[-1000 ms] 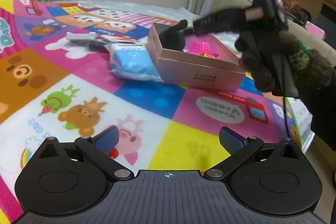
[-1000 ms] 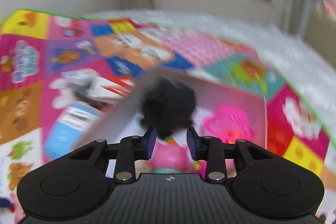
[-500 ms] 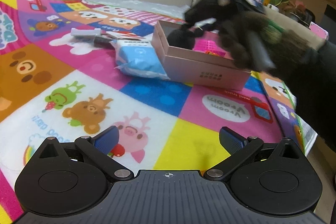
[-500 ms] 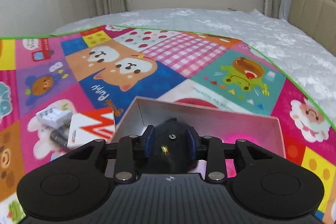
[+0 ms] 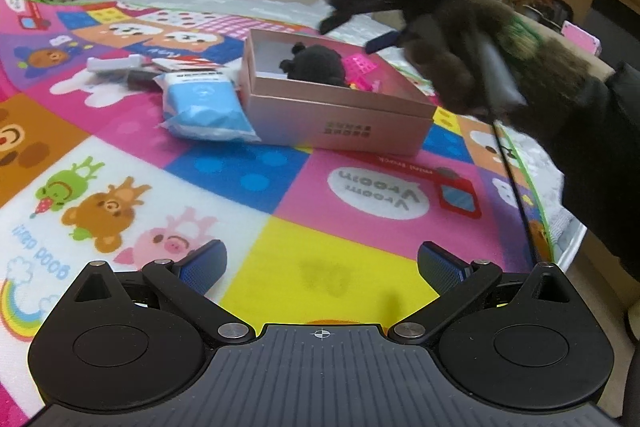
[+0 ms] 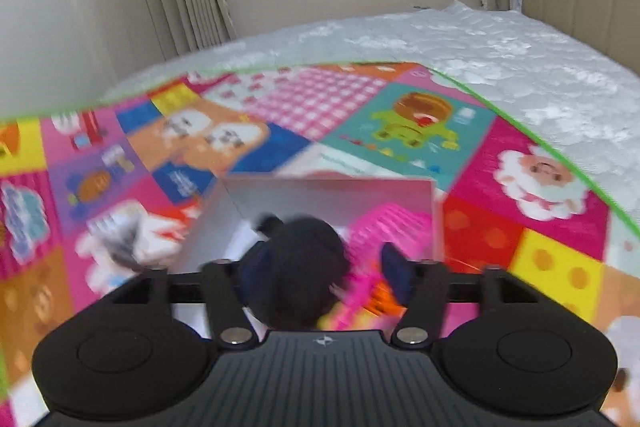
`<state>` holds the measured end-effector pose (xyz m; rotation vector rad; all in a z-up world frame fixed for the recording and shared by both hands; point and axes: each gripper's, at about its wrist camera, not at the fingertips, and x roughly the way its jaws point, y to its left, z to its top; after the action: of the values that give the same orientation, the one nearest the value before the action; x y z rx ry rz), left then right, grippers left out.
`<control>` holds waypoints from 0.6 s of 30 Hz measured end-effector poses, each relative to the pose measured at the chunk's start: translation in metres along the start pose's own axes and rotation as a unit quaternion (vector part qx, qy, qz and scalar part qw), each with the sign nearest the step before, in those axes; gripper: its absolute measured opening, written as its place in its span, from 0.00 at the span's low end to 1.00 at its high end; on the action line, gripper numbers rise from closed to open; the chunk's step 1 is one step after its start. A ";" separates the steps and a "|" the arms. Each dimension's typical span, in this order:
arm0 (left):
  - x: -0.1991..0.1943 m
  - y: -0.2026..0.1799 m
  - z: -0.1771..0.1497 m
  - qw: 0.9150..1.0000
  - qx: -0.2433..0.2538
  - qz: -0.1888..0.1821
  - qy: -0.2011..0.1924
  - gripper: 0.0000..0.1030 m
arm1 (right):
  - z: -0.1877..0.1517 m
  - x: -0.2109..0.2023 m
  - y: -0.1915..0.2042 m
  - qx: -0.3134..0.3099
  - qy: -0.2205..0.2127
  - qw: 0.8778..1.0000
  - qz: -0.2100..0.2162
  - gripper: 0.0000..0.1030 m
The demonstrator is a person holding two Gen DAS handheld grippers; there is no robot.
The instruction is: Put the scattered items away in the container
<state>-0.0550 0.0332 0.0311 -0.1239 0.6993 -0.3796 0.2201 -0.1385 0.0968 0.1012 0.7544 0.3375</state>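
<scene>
My right tool (image 6: 324, 271) hangs over the pink box (image 5: 340, 115), which sits on the patterned play mat (image 5: 280, 267) spread across the bed (image 6: 500, 59). Its jaws have just been opening and now stand about half apart; the black plush toy (image 6: 298, 267) lies between them in the blurred right wrist view, and the right-hand finger (image 6: 394, 273) stands clear of it. From the left wrist view the same toy (image 5: 316, 65) rests inside the box, toward its left half, with the right tool (image 5: 352, 31) raised above the box's far rim and nothing caught between its fingers. A pink lattice piece (image 5: 360, 69) lies in the box just right of the toy. My gloved right hand (image 5: 460, 59) grips that tool's handle. Outside the box, a blue-and-white packet (image 5: 204, 103) lies touching the box's left wall, and behind it sit a red-and-white card (image 5: 180, 65) and a small white-and-grey item (image 5: 114, 65), too small to identify. My left tool (image 5: 322, 261) hovers over the yellow square of the mat, near the camera and well apart from the box, its jaws wide open and empty.
</scene>
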 end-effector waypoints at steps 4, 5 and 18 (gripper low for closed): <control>-0.005 0.007 0.000 1.000 -0.006 0.011 -0.003 1.00 | 0.005 0.046 0.016 0.024 0.055 0.998 -0.027 0.66; -0.006 0.009 0.000 1.000 -0.008 0.013 -0.003 1.00 | 0.003 0.054 0.019 0.026 0.059 0.997 -0.036 0.65; -0.014 0.031 -0.002 0.998 -0.033 0.051 -0.017 1.00 | -0.020 -0.009 0.090 -0.147 -0.062 0.987 0.020 0.69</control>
<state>-0.0562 0.0670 0.0308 -0.1572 0.6819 -0.2558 0.1767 -0.0578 0.1073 -0.1402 0.5729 0.4721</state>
